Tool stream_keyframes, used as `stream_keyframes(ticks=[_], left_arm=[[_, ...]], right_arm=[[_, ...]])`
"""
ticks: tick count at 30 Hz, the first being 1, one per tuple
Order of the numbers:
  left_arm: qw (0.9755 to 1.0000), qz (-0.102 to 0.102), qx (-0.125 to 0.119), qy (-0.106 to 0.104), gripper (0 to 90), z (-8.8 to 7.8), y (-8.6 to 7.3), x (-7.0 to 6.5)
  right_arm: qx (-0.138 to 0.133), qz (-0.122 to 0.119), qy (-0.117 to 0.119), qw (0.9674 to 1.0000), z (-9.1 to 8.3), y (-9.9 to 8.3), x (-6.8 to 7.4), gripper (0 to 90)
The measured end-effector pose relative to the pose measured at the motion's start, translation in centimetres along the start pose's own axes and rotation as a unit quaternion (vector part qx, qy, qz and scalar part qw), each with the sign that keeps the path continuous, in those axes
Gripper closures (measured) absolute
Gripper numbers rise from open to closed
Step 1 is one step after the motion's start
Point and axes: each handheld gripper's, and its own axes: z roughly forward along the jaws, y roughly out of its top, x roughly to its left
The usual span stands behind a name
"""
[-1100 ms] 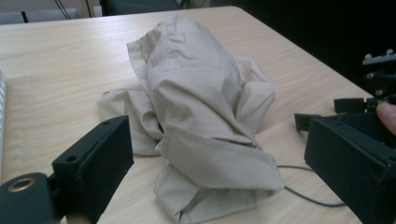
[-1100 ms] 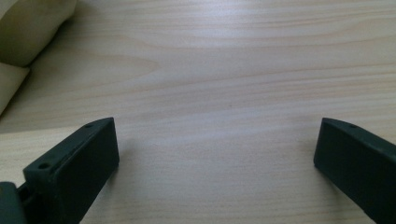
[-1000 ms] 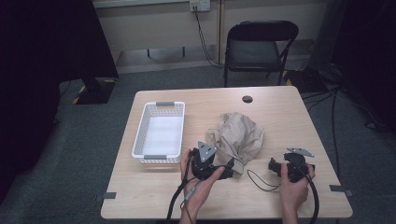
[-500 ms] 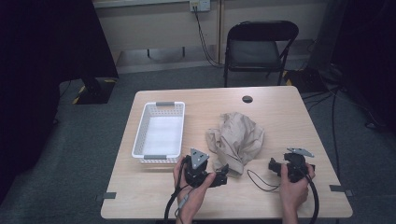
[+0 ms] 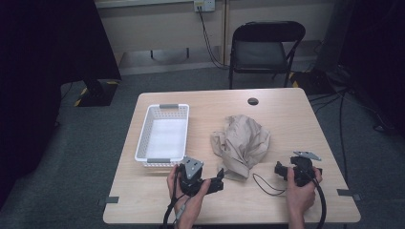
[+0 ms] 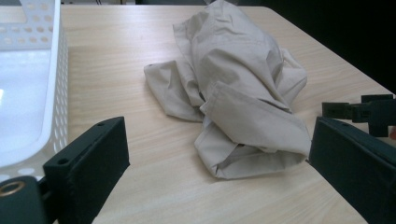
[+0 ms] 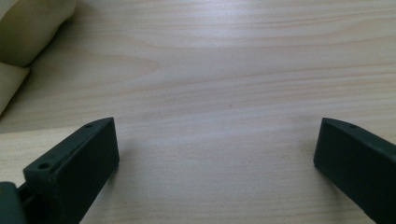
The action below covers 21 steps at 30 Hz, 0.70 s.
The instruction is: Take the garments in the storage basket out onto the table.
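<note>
A crumpled beige cloth (image 5: 243,140) lies in a heap at the middle of the wooden table (image 5: 286,114). My left gripper (image 5: 218,179) sits near the front edge, just left of the cloth's near corner, open and holding nothing. In the left gripper view its jaws (image 6: 217,135) stand wide apart with the cloth (image 6: 238,88) just ahead of them. My right gripper (image 5: 281,170) rests right of the cloth, also open. In the right gripper view its jaws (image 7: 217,135) frame bare wood, with a cloth edge (image 7: 28,28) at top left.
A white perforated basket (image 5: 163,131) stands empty on the left half of the table, its wall (image 6: 56,93) beside my left gripper. A dark cable hole (image 5: 252,101) marks the far edge. A black folding chair (image 5: 265,47) stands behind the table. A thin cable loop (image 5: 265,183) lies between the grippers.
My left gripper has drawn back from the cloth's near edge toward the person and slightly left, holding nothing. The right gripper and the cloth have stayed put.
</note>
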Motion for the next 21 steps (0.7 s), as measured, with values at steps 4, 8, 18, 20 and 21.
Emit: stream_keyframes(ticks=[4, 8, 18, 20, 21], left_arm=[[0.9998, -0.006, 0.007, 0.016, 5.0, 0.0, -0.4, 0.6], [0.9994, -0.024, 0.007, 0.025, 6.7, -0.1, -0.8, 1.5], [0.9971, -0.041, 0.018, 0.062, 8.0, 0.1, -2.0, 3.8], [0.9962, -0.046, 0.022, 0.071, 8.0, 0.2, -2.2, 4.4], [0.9957, -0.046, 0.025, 0.077, 8.0, 0.3, -2.3, 4.6]], right_arm=[[0.0, 0.0, 0.0, 1.0, 0.0, 0.0, 0.0, 0.0], [0.0, 0.0, 0.0, 1.0, 0.0, 0.0, 0.0, 0.0], [0.0, 0.0, 0.0, 1.0, 0.0, 0.0, 0.0, 0.0], [0.0, 0.0, 0.0, 1.0, 0.0, 0.0, 0.0, 0.0], [0.0, 0.0, 0.0, 1.0, 0.0, 0.0, 0.0, 0.0]])
